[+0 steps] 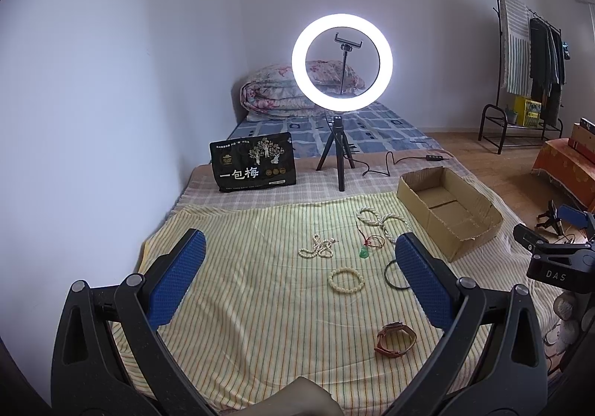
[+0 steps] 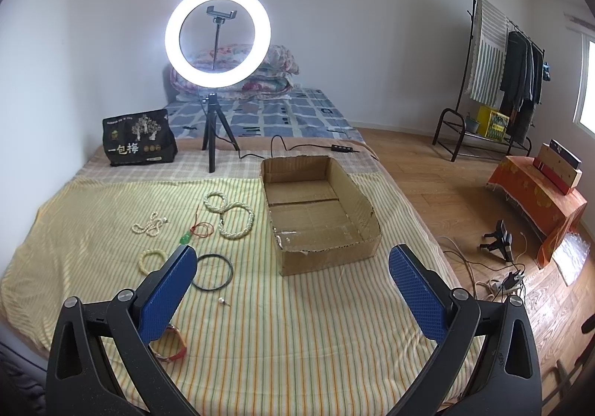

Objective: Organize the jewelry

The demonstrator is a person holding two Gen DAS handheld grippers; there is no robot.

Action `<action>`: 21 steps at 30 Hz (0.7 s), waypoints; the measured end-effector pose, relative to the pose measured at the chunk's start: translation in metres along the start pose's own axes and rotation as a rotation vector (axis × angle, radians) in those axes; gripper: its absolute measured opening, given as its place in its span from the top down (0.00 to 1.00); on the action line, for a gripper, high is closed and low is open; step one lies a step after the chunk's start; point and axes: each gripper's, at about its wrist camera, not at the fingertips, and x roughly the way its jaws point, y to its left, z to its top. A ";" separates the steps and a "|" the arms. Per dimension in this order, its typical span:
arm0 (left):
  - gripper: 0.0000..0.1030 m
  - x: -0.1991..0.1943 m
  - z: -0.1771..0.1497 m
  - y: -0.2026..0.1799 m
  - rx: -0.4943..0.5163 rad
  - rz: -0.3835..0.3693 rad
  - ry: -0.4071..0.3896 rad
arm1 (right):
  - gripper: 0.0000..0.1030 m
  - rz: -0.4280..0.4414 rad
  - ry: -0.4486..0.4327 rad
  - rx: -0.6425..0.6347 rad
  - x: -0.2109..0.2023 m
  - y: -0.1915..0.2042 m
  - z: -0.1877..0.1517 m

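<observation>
Jewelry lies on a striped yellow cloth (image 1: 241, 304): a small pearl strand (image 1: 318, 248), a twisted pearl necklace (image 1: 379, 220), a green pendant on red cord (image 1: 364, 251), a cream bead bracelet (image 1: 346, 280), a black ring (image 2: 212, 271), a brown leather watch (image 1: 395, 338) and a small pearl earring (image 2: 222, 301). An open cardboard box (image 2: 319, 215) stands empty to the right. My left gripper (image 1: 301, 256) is open above the cloth, over the jewelry. My right gripper (image 2: 293, 269) is open and empty in front of the box; it also shows in the left wrist view (image 1: 550, 252).
A lit ring light on a tripod (image 1: 341, 60) and a black snack bag (image 1: 253, 162) stand behind the cloth, with a cable (image 2: 308, 148) trailing right. Folded quilts (image 1: 275, 88) lie at the back. A clothes rack (image 2: 498, 73), orange-covered stand (image 2: 539, 192) and floor cables (image 2: 502, 267) are on the right.
</observation>
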 end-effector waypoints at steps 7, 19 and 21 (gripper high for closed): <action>0.00 -0.001 0.002 0.000 -0.002 0.000 -0.003 | 0.01 -0.002 0.001 0.000 0.002 0.002 0.000; 0.00 -0.001 0.002 -0.001 -0.002 -0.001 -0.005 | 0.01 -0.001 0.001 0.000 0.001 0.001 0.000; 0.00 -0.001 0.003 -0.001 -0.002 -0.003 -0.005 | 0.01 -0.002 0.001 0.001 0.001 0.001 0.000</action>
